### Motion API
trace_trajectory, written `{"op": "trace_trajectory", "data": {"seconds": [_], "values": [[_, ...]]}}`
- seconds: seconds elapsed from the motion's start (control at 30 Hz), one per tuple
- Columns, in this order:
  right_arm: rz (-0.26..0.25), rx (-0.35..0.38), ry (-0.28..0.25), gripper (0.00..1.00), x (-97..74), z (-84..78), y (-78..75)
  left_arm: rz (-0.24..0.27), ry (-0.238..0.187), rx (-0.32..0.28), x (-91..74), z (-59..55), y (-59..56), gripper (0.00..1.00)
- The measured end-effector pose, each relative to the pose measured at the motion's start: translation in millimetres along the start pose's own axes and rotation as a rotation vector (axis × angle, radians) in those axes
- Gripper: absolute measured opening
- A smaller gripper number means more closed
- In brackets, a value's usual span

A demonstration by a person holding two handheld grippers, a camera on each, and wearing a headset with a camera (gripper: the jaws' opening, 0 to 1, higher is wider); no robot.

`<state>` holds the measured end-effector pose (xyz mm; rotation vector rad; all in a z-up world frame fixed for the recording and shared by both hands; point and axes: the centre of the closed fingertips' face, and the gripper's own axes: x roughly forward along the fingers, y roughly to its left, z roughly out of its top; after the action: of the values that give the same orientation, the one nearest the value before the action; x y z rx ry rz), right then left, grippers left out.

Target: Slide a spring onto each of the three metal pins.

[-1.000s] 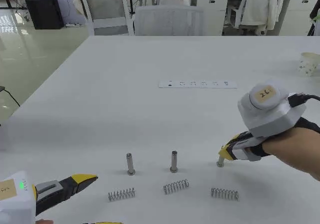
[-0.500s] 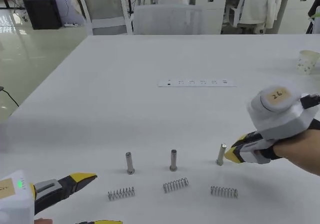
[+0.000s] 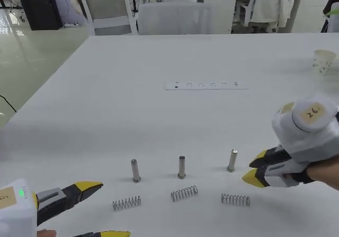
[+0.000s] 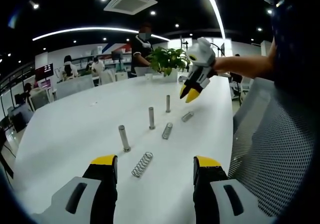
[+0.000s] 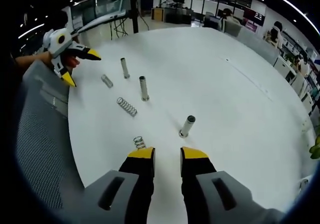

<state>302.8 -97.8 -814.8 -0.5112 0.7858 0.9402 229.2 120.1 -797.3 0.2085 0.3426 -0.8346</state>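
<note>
Three metal pins stand upright in a row on the white table: left pin (image 3: 136, 171), middle pin (image 3: 181, 167), right pin (image 3: 232, 160). A loose spring lies in front of each: left spring (image 3: 127, 202), middle spring (image 3: 184, 193), right spring (image 3: 235, 199). My right gripper (image 3: 253, 168) hovers open just right of the right pin, holding nothing. In its own view the right gripper (image 5: 168, 153) has the right pin (image 5: 187, 126) ahead and a spring (image 5: 139, 142) by its left jaw. My left gripper (image 3: 103, 210) is open at the near left; in its view the left gripper (image 4: 155, 161) faces the nearest spring (image 4: 142, 164).
A white power strip (image 3: 205, 85) lies flat mid-table beyond the pins. A paper cup (image 3: 323, 61) stands at the far right. Chairs (image 3: 108, 9) line the table's far edge. People and desks show in the background of the left gripper view.
My right gripper has drawn back from the right pin, to the right and nearer me; the pin now stands free. The left gripper has stayed put. The head camera tilted slightly.
</note>
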Motion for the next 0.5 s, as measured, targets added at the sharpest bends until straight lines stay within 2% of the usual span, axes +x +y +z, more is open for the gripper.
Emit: {"op": "trace_trajectory", "data": {"seconds": [0.3, 0.5], "values": [[0.086, -0.069, 0.048, 0.18, 8.5, -17.3, 20.1, -0.004, -0.001, 0.003, 0.9, 2.8, -3.1, 0.56], [0.097, -0.104, 0.076, 0.18, 12.6, -24.2, 21.2, -0.006, 0.002, 0.001, 0.9, 2.4, -4.4, 0.56]]}}
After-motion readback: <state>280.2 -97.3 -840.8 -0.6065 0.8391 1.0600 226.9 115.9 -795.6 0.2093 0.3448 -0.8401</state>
